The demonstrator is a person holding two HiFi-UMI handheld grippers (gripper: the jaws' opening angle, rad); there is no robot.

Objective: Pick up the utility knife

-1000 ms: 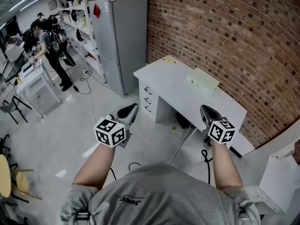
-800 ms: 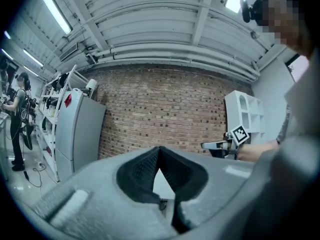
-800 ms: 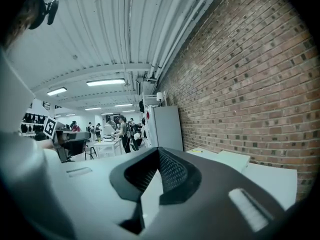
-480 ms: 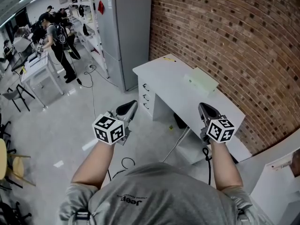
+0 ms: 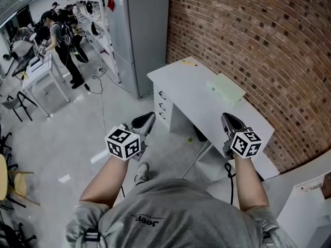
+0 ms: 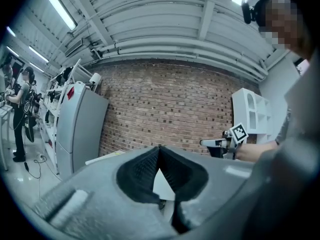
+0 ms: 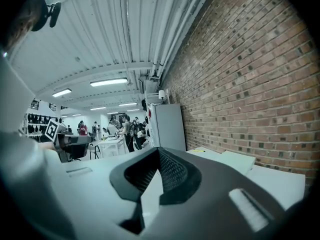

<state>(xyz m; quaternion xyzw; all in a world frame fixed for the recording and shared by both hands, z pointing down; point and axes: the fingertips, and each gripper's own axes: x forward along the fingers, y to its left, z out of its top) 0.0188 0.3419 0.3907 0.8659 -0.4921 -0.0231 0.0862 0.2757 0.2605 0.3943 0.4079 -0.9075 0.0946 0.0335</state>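
A small yellow item (image 5: 189, 64), perhaps the utility knife, lies at the far end of the white desk (image 5: 181, 94); it also shows as a yellow streak (image 7: 199, 150) in the right gripper view. Both grippers hang in the air short of the desk, well away from that item. My left gripper (image 5: 147, 119) is shut and empty, its pads meeting at the tip (image 6: 159, 148). My right gripper (image 5: 229, 119) is likewise shut on nothing (image 7: 159, 151). Each gripper shows in the other's view: the right one (image 6: 216, 143) and the left one (image 7: 70, 141).
A pale green flat box (image 5: 225, 89) lies on the desk by the brick wall (image 5: 269, 45). A grey cabinet (image 5: 139, 35) stands beyond the desk. Cables (image 5: 199, 156) trail on the floor under it. People stand at tables (image 5: 44, 68) far left. White shelving (image 5: 305, 200) is at right.
The person has stepped toward the desk, carrying both grippers with them; a shoe now shows on the floor below the left gripper. Both grippers have stayed shut.
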